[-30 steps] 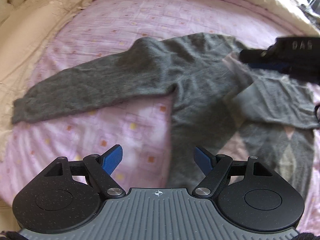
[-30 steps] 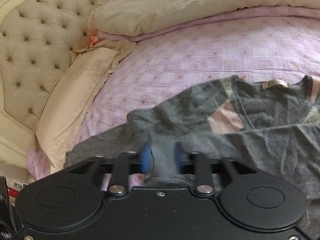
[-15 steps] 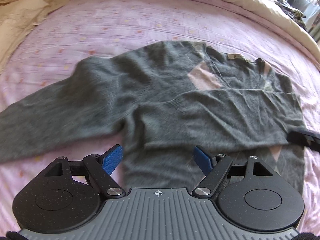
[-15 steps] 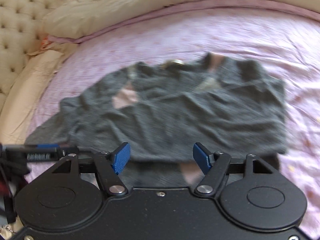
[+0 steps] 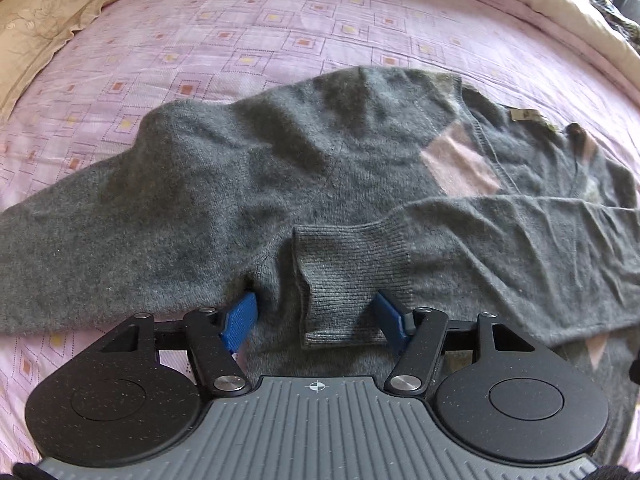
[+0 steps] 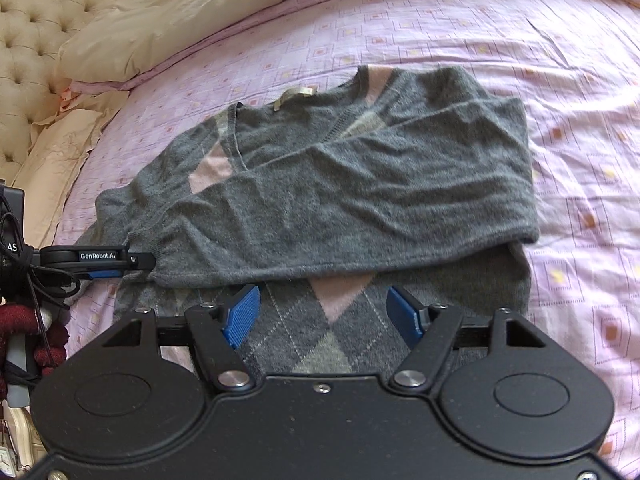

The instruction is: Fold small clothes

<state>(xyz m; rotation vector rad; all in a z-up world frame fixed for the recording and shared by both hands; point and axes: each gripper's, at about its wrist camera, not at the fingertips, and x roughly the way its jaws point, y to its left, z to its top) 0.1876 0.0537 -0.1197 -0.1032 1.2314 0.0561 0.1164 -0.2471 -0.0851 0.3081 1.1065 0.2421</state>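
One grey sweater lies flat on the pink bedspread — its one unfolded sleeve left of the spread left gripper, one folded cuff between its fingers — while the right gripper gapes empty over the hem.

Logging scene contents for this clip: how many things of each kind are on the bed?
Grey knitted sweater with pink argyle diamonds: 1
Cream pillows: 2
Black handheld tools with blue pads: 2
Total: 5
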